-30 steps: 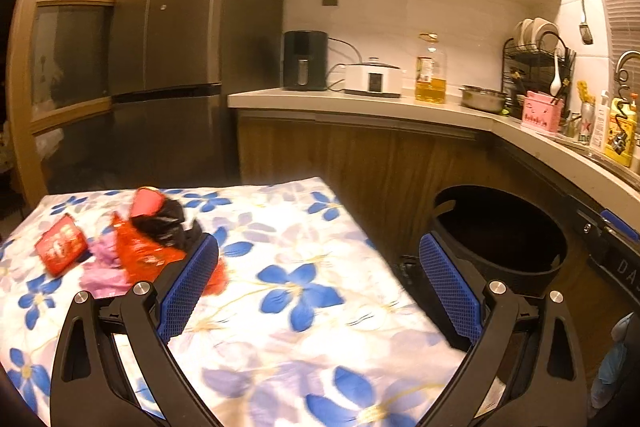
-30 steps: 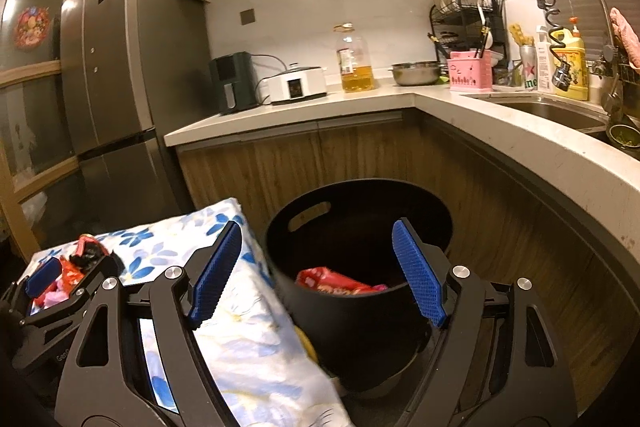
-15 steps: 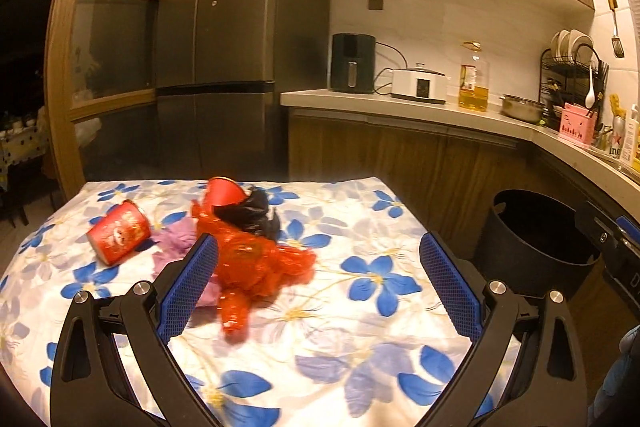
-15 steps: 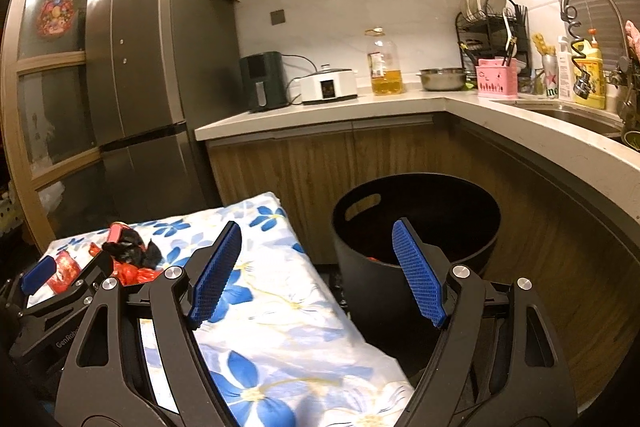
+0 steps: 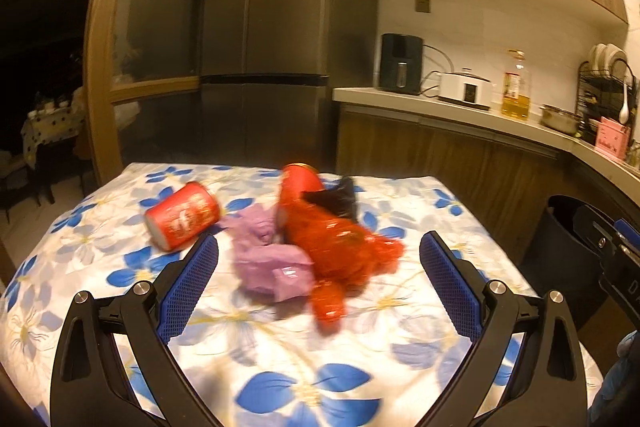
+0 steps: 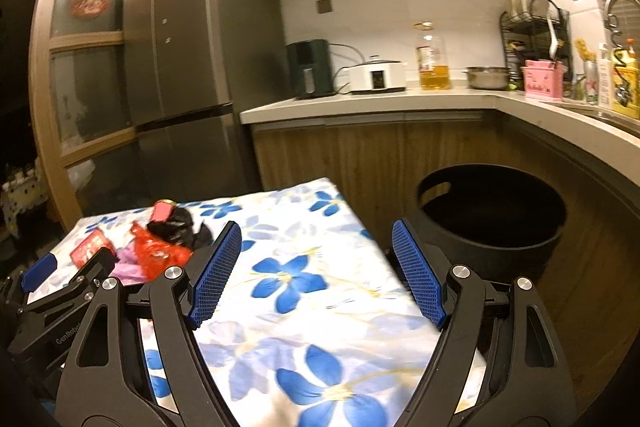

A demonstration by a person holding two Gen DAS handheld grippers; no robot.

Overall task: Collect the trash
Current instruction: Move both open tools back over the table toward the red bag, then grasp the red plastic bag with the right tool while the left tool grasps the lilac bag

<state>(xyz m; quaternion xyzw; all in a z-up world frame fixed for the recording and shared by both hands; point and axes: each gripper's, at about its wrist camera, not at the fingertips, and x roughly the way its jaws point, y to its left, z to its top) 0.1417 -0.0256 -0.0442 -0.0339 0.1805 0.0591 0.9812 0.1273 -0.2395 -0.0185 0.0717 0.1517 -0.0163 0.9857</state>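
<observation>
Both grippers, left gripper and right gripper alike empty with jaws spread, have swung from the black bin toward the trash pile on the floral table, marking the next pickup.

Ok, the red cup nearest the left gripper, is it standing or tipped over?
Tipped over. The red cup lies on its side on the floral tablecloth, its pale base facing the camera, just left of the purple wrapper.

Table wears a white cloth with blue flowers | red cup lies tipped on its side, left | pink crumpled plastic sits beside it | red crinkled wrapper touches the pink | black bag and second red cup behind.
</observation>
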